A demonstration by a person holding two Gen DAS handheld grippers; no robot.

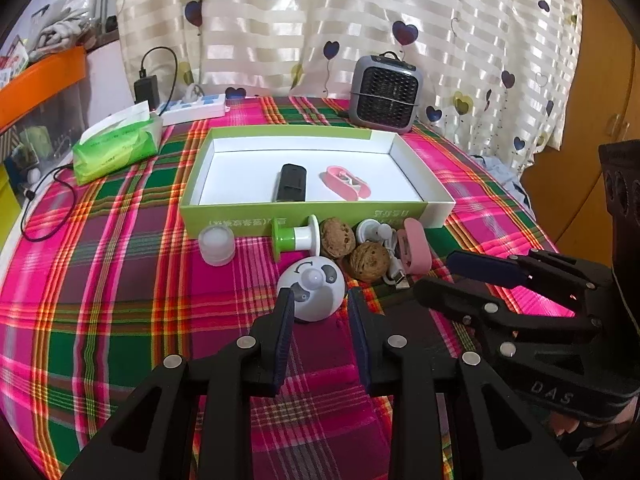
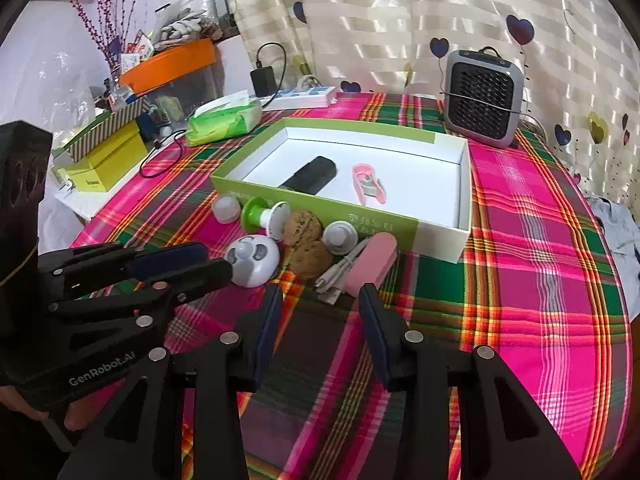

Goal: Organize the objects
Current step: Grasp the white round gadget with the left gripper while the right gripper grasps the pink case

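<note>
A green-and-white open box (image 1: 224, 216) (image 2: 464, 184) holds a black device (image 1: 290, 182) (image 2: 310, 174) and a pink clip (image 1: 348, 182) (image 2: 368, 184). In front of it lie a white round gadget (image 1: 316, 286) (image 2: 252, 260), two walnuts (image 1: 368, 260) (image 2: 310, 258), a green-white spool (image 1: 296, 236) (image 2: 264, 216), a small white jar (image 1: 216, 244) (image 2: 226, 208), a pink case (image 1: 416, 250) (image 2: 372, 266) and a white cable (image 2: 340, 276). My left gripper (image 1: 320, 300) is open, its fingers either side of the white gadget. My right gripper (image 2: 318, 300) is open, just short of the cable and pink case.
A grey heater (image 1: 386, 92) (image 2: 484, 98) stands behind the box. A green tissue pack (image 1: 116, 144) (image 2: 224, 120), a power strip (image 1: 196, 108) and a black charger (image 1: 146, 88) lie at the back left. Yellow boxes (image 2: 104, 164) sit off the table's left edge.
</note>
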